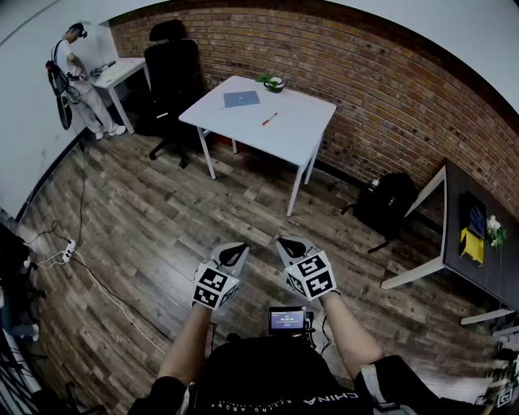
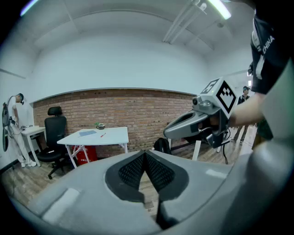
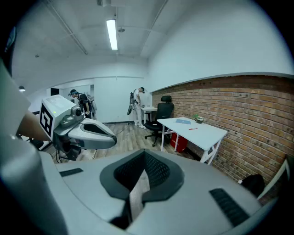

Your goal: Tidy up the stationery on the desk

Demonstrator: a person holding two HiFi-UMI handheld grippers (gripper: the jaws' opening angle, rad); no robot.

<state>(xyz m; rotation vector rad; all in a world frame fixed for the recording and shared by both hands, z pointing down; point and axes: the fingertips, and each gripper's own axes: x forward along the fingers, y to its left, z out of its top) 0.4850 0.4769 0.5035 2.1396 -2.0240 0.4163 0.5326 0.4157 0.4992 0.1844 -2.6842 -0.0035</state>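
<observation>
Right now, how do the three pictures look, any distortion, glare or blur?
Head view: strong fisheye, the brick wall bows into an arc and the corners go black; the white desk is sharp but small. Left gripper view: the ceiling light glares at top right, and the left gripper looks soft up close. Right gripper view: evenly lit, ceiling lamp bright, edges darkened.

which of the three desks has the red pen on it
The white desk in the middle, by the brick wall: the red pen lies on it near a blue notebook.
</observation>
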